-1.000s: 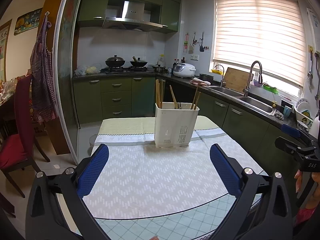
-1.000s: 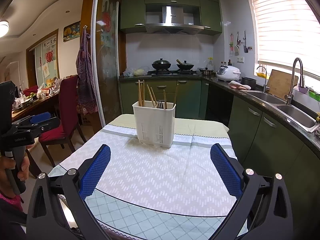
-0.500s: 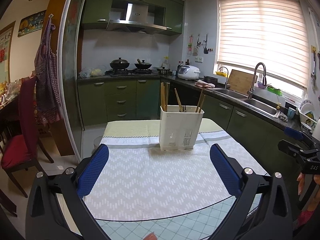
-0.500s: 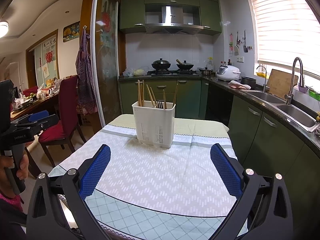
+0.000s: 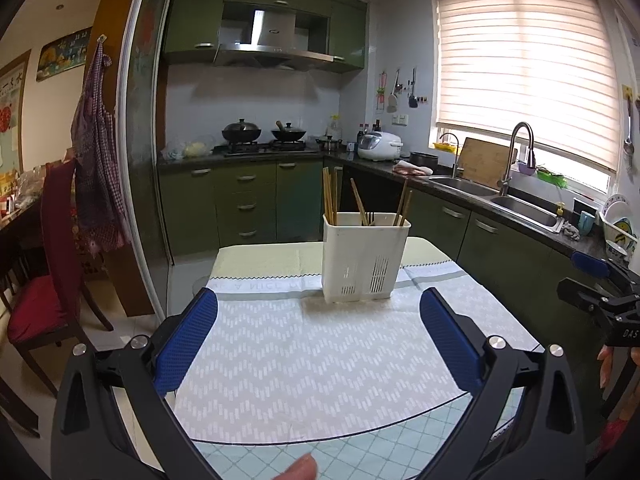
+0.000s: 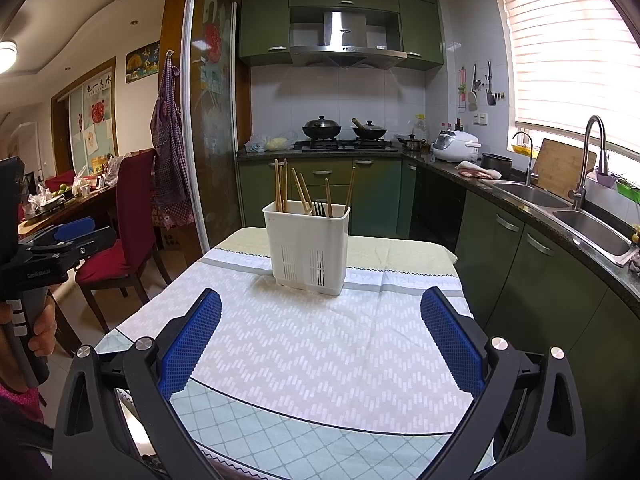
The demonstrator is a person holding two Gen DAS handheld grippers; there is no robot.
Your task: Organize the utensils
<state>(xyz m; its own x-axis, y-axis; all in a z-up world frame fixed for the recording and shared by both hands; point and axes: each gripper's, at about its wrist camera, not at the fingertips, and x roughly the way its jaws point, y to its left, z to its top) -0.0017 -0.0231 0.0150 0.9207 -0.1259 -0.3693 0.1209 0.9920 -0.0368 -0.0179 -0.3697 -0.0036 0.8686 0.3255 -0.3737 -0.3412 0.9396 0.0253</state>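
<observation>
The white utensil caddy (image 5: 366, 258) stands upright on the far part of the table's patterned cloth (image 5: 320, 364), holding wooden chopsticks (image 5: 330, 196) and a dark fork (image 6: 319, 209); the left gripper (image 5: 318, 312) and right gripper (image 6: 320, 312) hang spread wide, empty, well short of it; "DAS" reads on the right gripper's body; the cloth's woven lettering is too small to read.

Left wrist view: low over near table edge, facing the kitchen stove wall, slightly from the left. Right wrist view: same height, facing likewise, from the right. Both share the white utensil holder (image 5: 366, 258) (image 6: 308, 250) mid-table (image 5: 320, 364) (image 6: 320, 356), near.
</observation>
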